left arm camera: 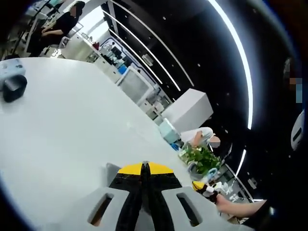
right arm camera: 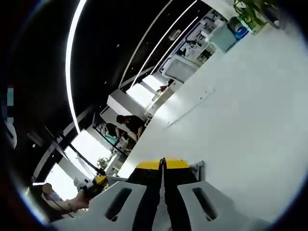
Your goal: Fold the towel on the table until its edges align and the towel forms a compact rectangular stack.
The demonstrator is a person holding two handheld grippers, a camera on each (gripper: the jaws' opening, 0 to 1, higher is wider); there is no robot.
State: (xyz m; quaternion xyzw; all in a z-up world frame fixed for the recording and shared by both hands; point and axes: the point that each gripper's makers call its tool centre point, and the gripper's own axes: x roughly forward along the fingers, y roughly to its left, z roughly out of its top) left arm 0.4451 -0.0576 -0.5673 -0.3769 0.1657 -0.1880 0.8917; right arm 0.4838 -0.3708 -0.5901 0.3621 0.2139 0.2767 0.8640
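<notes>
Left gripper view has the left claw [left arm camera: 145, 168] at lower centre, jaws pressed together on nothing, above the bare white bench [left arm camera: 62, 125], probably poised between folds; a dark device [left arm camera: 13, 84] sits upper left, a potted plant [left arm camera: 201, 159] right. Right gripper view has the right claw [right arm camera: 163, 164] likewise closed and empty, a plant [right arm camera: 250, 10] upper right; I cannot tell where the towel is

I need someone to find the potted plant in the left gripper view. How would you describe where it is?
Start from the big white table and follow its far edge toward the view's lower right, past the white box and the pale blue container. The potted plant stands there, just beyond the left gripper's yellow tips. It is the only leafy green thing among white and blue boxes.
</notes>
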